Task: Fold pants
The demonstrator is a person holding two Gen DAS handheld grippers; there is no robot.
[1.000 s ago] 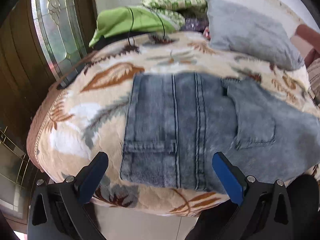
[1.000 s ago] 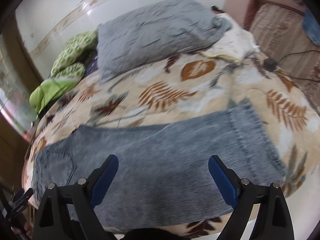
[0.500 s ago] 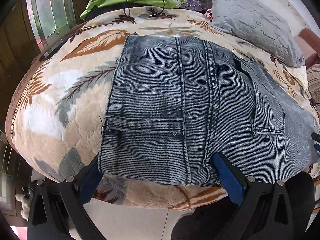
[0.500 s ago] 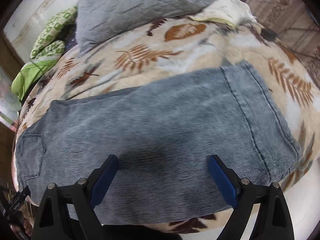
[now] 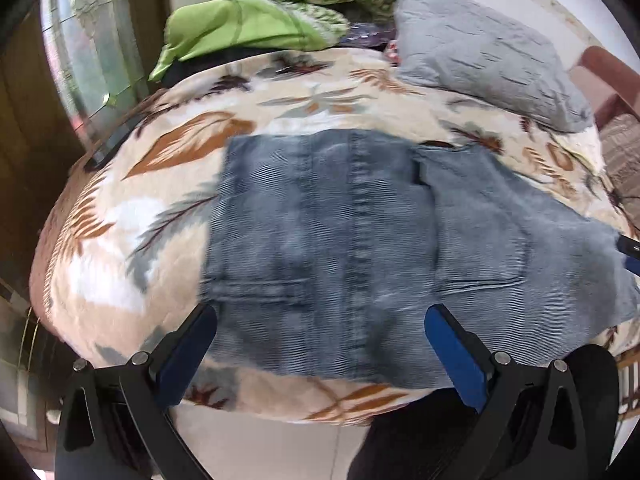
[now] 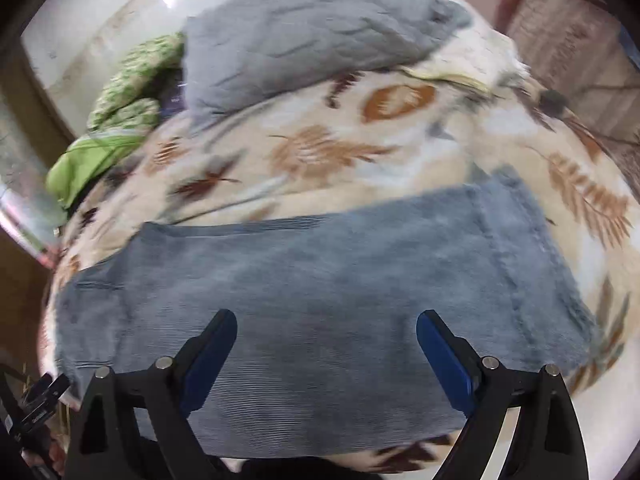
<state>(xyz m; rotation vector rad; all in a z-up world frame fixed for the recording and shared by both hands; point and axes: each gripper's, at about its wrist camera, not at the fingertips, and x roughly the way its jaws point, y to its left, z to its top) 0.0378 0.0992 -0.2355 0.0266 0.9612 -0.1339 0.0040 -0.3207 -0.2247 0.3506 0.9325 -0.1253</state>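
Both cams sit on the grippers, above the near edge of the bed, tilted down and looking toward the far wall. Left wrist view is over the left end of the jeans, waistband and pockets, close in; window at far left. Right wrist view is over the leg end, similarly close. Overlap: mid jeans, leaf blanket, grey pillow, green bedding at the far side
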